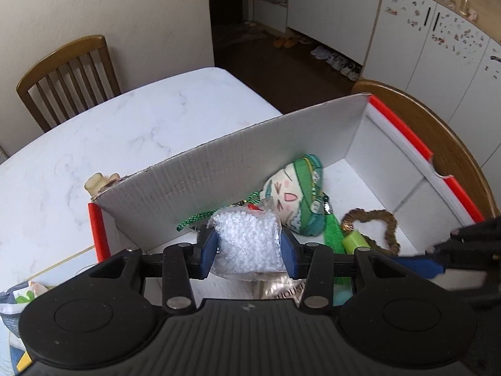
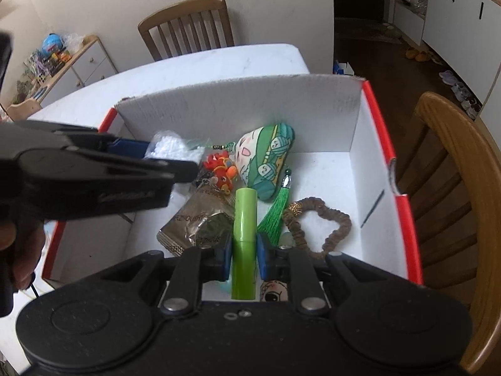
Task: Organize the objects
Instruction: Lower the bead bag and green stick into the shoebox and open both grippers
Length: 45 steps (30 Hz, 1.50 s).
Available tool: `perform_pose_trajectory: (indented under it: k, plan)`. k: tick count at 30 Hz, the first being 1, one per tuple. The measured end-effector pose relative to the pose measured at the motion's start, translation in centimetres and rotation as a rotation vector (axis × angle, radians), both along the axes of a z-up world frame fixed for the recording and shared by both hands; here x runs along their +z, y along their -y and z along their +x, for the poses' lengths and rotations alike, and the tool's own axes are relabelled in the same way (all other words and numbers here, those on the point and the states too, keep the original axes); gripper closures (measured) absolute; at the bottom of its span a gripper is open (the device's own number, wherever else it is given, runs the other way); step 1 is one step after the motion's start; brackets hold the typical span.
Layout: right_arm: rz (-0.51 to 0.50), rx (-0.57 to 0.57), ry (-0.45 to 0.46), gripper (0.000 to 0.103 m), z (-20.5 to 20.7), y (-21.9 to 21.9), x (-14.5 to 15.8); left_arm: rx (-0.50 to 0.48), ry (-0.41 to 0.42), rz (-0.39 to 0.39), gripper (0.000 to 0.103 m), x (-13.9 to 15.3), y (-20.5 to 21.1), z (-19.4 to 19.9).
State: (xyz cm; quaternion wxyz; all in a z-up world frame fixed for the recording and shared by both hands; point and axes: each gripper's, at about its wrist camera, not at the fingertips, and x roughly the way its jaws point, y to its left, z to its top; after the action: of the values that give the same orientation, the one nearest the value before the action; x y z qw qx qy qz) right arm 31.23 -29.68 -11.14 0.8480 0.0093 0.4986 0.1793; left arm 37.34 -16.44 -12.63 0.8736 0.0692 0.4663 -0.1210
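A white cardboard box with red edges (image 1: pixel 360 144) (image 2: pixel 369 144) stands on the marble table. My left gripper (image 1: pixel 249 252) is shut on a clear bag of white beads (image 1: pixel 247 244) and holds it over the box's left part; the bag also shows in the right wrist view (image 2: pixel 175 148). My right gripper (image 2: pixel 245 255) is shut on a lime green tube (image 2: pixel 245 219) above the box floor. Inside the box lie a green plush (image 2: pixel 266 159), a red charm (image 2: pixel 220 169), a foil packet (image 2: pixel 200 222), a green tassel (image 2: pixel 275 210) and a brown scrunchie (image 2: pixel 319 225).
A wooden chair (image 2: pixel 451 188) stands right of the box, another (image 2: pixel 188 28) behind the table (image 1: pixel 125 131). A small beige object (image 1: pixel 95 183) sits behind the box's flap. A snack bag (image 1: pixel 18 297) lies at the table's near left. A toy shelf (image 2: pixel 59 59) stands far left.
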Motion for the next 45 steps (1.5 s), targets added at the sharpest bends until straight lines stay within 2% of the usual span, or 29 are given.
perform_pose_trajectory:
  k: [10, 20, 27, 32, 34, 45]
  plan:
    - [-0.035, 0.01, -0.041, 0.088, 1.1, -0.5, -1.8, -0.007, -0.037, 0.008, 0.06, -1.5, 0.6, 1.7]
    - [-0.059, 0.028, -0.056, 0.088, 1.4, -0.9, -2.2, -0.026, -0.07, 0.024, 0.06, -2.5, 1.4, 2.4]
    - [-0.047, 0.018, -0.066, 0.085, 1.4, -0.5, -2.4, -0.022, -0.099, 0.002, 0.059, -2.6, 1.1, 2.7]
    - [-0.032, 0.022, -0.067, 0.081, 1.3, -0.4, -2.3, -0.008, -0.103, -0.013, 0.052, -2.3, 0.8, 2.5]
    - [-0.026, 0.026, -0.066, 0.08, 1.3, -0.4, -2.3, -0.004, -0.094, -0.016, 0.041, -2.1, 0.8, 2.2]
    - [0.014, 0.039, -0.039, 0.066, 0.2, -0.2, -1.0, 0.021, -0.058, -0.056, 0.04, -0.1, -0.4, -0.1]
